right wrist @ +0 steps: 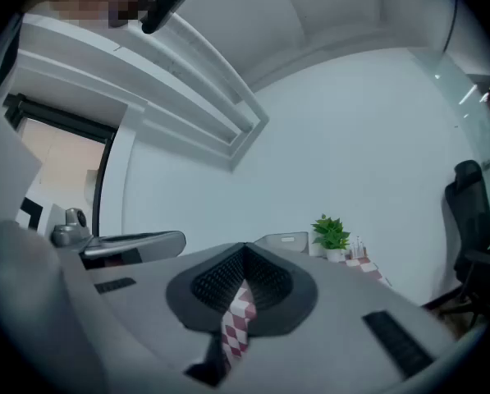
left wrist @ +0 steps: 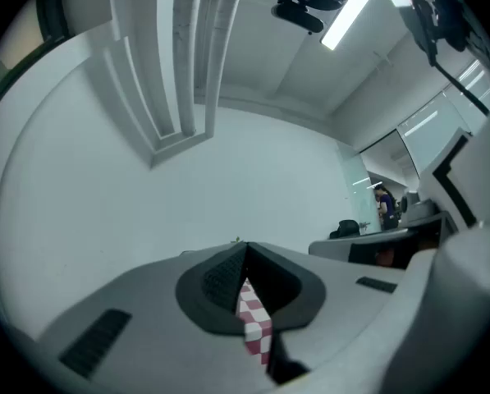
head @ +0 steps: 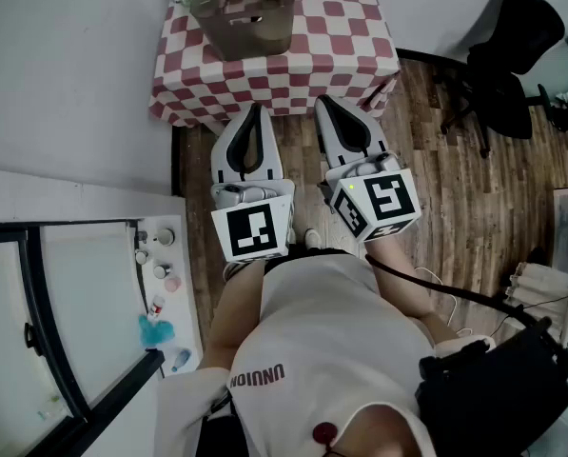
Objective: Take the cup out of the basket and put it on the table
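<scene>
Both left gripper (head: 256,110) and right gripper (head: 323,101) sit closed, empty; basket (head: 243,17) cropped above.

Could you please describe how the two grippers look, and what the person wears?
The left gripper and the right gripper have pale grey shells that taper to a tip, with black ribbed pads inside. Each carries a marker cube with black-and-white squares. A black cable trails behind the right one. The person wears a white shirt with red lettering.
</scene>
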{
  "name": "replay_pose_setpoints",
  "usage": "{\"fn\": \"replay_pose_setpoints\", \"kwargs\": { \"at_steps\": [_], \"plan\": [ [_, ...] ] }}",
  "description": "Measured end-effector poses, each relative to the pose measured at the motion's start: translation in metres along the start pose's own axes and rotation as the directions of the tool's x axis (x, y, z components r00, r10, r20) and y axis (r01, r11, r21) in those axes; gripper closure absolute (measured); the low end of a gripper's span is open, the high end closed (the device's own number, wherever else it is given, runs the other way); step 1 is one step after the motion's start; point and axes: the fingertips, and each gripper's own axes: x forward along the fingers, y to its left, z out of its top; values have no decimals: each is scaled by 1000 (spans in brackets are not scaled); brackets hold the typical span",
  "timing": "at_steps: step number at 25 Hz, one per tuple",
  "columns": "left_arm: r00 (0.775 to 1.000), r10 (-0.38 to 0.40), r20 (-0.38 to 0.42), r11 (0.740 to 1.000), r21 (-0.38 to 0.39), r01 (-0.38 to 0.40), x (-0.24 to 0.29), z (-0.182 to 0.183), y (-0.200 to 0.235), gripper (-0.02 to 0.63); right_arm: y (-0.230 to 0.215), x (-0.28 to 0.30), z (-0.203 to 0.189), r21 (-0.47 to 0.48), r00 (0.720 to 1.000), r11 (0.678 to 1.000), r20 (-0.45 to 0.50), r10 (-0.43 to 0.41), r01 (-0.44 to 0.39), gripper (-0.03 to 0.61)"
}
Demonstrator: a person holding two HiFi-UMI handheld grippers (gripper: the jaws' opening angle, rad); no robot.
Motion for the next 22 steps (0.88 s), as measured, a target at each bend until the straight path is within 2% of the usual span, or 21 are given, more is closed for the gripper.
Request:
{"fn": "replay_pose_setpoints", "kwargs": {
  "at_steps": [10, 15, 22],
  "plan": [
    [1000, 7, -8, 1000, -5, -7, 0, -4, 6, 601, 2, 5, -5, 5, 1000, 1000, -10, -2, 2, 561],
    [1000, 12, -10, 1000, -13, -12, -1, -4, 14, 601, 9, 9, -5, 66, 999, 997, -4, 34, -34, 561],
    [1000, -4, 4, 1000, -24, 4, -3, -5, 30, 601, 20, 19, -6, 57, 1000, 998, 6, 9, -10, 560]
  ]
}}
